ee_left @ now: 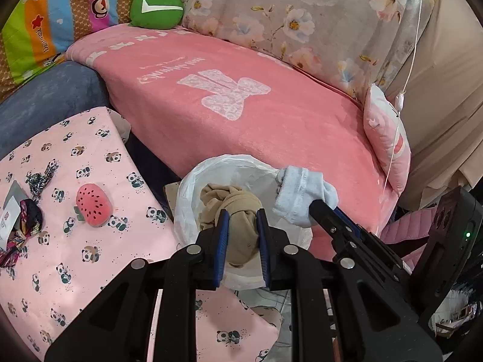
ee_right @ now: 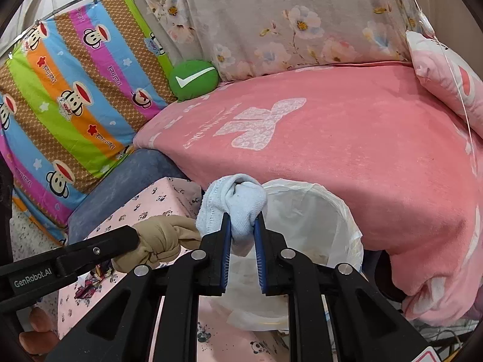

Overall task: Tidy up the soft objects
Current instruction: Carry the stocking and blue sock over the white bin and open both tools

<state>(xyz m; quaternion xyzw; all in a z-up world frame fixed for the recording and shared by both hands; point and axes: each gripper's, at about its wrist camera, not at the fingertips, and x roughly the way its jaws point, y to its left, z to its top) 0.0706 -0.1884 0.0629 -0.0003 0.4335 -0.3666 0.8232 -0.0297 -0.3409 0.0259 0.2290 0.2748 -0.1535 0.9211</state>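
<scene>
My left gripper is shut on a knotted tan cloth bundle, held over the mouth of a white bag-lined bin. My right gripper is shut on a rolled light blue sock, held above the near left rim of the same bin. The blue sock and the right gripper's finger show at the bin's right rim in the left wrist view. The tan bundle and the left gripper's finger lie left of the sock in the right wrist view.
A panda-print pink surface left of the bin carries a watermelon plush, dark patterned fabric pieces and a white tag. Behind the bin lies a pink blanket. A green check-mark cushion, striped monkey-print bedding and a pink pillow surround it.
</scene>
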